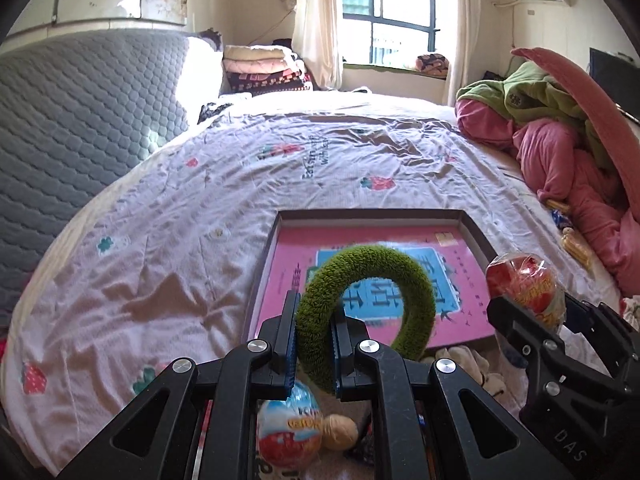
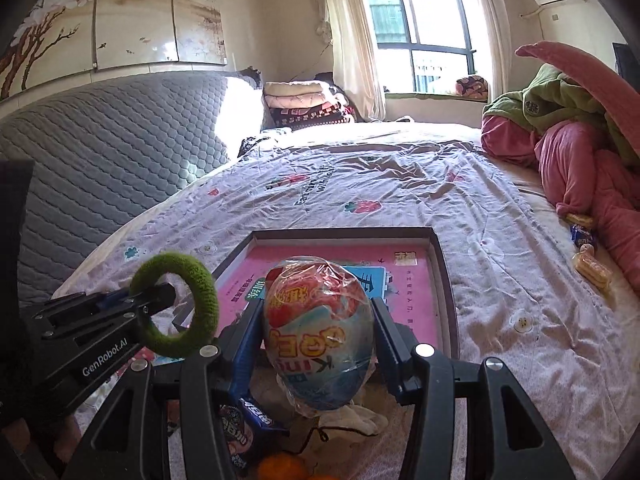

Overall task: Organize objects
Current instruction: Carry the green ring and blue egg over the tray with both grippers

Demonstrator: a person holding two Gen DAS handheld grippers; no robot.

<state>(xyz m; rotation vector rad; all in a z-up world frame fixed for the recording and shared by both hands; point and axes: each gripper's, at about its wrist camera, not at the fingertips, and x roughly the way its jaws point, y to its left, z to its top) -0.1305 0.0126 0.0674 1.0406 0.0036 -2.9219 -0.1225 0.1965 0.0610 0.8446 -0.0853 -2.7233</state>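
A fuzzy green fabric ring [image 1: 362, 304] is clenched in the left hand-held gripper [image 1: 314, 344]. The right hand-held gripper [image 2: 318, 332] grasps a plastic-wrapped red-and-blue toy egg [image 2: 318, 332]. Both hang above a shallow dark box [image 2: 440, 256] on the bed [image 1: 160, 240].

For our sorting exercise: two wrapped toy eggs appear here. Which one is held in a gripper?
The egg clamped in the right gripper; the other egg lies loose on the bed below the left gripper.
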